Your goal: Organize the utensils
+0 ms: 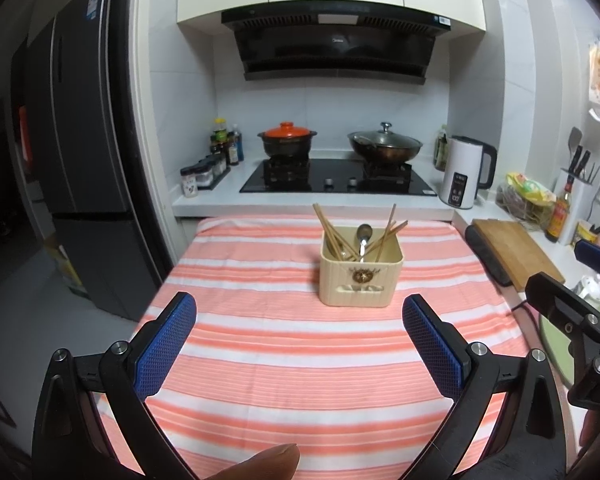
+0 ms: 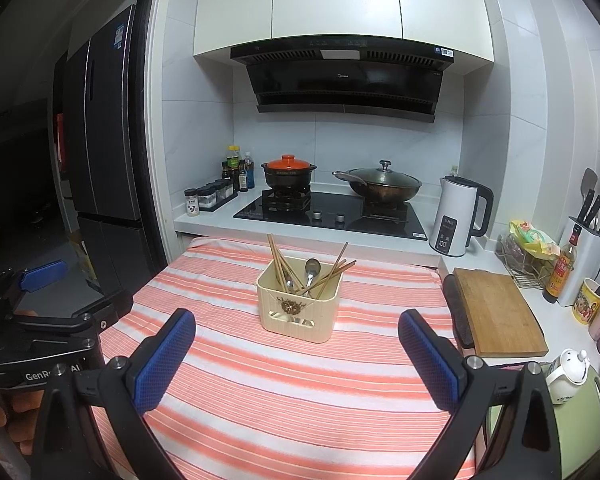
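While both claws hang wide and hold nothing, left claw [image 1: 299,340] and right claw [image 2: 297,344] over the near striped table [image 1: 300,380], the beige utensil holder [image 1: 361,270] with chopsticks [image 1: 328,230] and spoon [image 1: 364,236] stands toward the far edge.

Home kitchen, range hood [image 1: 332,40] above gas hob [image 1: 336,178], kettle [image 1: 466,172], fridge [image 1: 84,140]

The right gripper [image 2: 297,330] is wide open over the striped cloth [image 2: 260,392]. A cream box [image 2: 298,310] stands on the cloth, with chopsticks [image 2: 277,258] and a spoon [image 2: 311,270] sticking up. The left gripper [image 2: 40,276] is off to the side
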Action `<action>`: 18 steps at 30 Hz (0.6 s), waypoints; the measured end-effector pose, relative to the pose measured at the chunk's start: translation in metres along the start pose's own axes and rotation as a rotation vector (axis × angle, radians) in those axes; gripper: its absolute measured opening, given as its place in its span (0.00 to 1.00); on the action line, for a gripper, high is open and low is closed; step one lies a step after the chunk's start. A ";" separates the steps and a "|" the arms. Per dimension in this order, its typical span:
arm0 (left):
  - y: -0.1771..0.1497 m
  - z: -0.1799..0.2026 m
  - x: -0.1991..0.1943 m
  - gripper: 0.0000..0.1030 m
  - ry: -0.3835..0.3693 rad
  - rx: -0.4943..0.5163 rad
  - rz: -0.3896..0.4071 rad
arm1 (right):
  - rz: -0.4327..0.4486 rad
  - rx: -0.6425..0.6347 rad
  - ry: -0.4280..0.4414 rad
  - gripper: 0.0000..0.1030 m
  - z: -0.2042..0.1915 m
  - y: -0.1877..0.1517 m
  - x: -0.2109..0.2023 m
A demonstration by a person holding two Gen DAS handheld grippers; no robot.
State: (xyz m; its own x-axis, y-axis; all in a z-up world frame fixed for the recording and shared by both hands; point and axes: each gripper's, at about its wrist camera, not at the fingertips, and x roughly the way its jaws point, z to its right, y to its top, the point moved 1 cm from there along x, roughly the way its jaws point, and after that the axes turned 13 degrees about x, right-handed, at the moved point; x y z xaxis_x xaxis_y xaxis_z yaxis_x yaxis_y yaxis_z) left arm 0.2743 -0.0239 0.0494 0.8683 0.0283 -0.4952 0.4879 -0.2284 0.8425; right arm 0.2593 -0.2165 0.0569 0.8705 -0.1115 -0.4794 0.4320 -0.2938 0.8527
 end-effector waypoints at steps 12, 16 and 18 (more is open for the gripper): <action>0.000 0.001 0.000 1.00 0.003 0.001 0.000 | 0.000 0.002 0.003 1.00 -0.002 0.000 -0.001; 0.000 0.001 0.001 1.00 0.001 0.004 0.001 | 0.000 0.002 0.004 1.00 -0.002 0.000 -0.001; 0.000 0.002 0.000 1.00 0.002 0.005 0.001 | 0.000 0.002 0.003 1.00 -0.002 0.000 -0.001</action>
State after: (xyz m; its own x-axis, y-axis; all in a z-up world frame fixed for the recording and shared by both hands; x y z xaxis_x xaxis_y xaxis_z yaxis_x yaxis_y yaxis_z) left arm 0.2743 -0.0259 0.0489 0.8688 0.0299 -0.4943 0.4869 -0.2337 0.8416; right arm 0.2590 -0.2148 0.0573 0.8711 -0.1082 -0.4791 0.4318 -0.2960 0.8520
